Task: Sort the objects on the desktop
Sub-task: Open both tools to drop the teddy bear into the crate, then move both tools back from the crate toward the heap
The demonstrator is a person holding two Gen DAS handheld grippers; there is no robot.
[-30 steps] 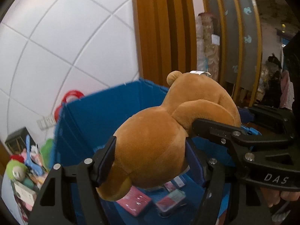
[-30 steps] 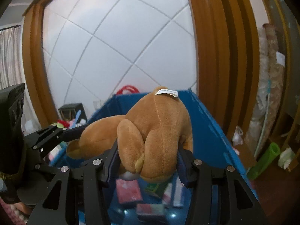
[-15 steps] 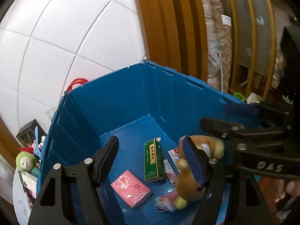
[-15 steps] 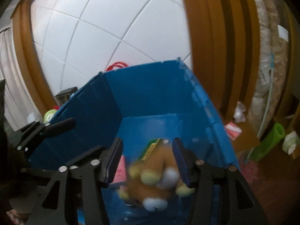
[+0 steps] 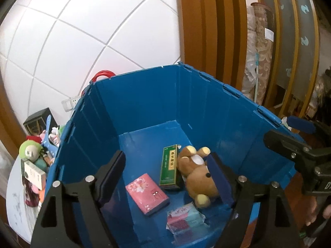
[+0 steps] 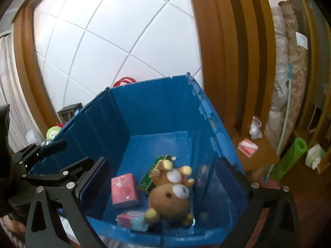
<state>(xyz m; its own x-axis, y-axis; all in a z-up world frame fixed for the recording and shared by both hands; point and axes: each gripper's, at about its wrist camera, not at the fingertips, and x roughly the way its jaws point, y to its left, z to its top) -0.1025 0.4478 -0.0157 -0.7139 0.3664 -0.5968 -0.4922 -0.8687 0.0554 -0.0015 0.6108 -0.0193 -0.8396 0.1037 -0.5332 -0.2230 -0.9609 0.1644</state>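
Note:
A brown teddy bear (image 5: 197, 174) (image 6: 170, 198) lies face up on the floor of a deep blue crate (image 5: 144, 103) (image 6: 157, 107). Beside it lie a green box (image 5: 168, 166) (image 6: 152, 175), a pink box (image 5: 146, 193) (image 6: 124, 189) and a pink and teal packet (image 5: 184, 219) (image 6: 133, 221). My left gripper (image 5: 166, 175) hangs above the crate, its jaws opening, nothing between them. My right gripper (image 6: 162, 179) hangs above the crate too, its jaws opening wide and empty.
Left of the crate, a white table (image 5: 16, 204) holds a green plush toy (image 5: 30, 150), a black box (image 5: 38, 122), and several small items. A red handle (image 5: 102, 74) shows behind the crate. Wooden panels, rolled fabric, and a green mat (image 6: 289, 157) stand on the right.
Both grippers held the teddy bear over the crate a second ago. They let go, the bear fell onto the crate floor, and both pairs of jaws have spread wider.

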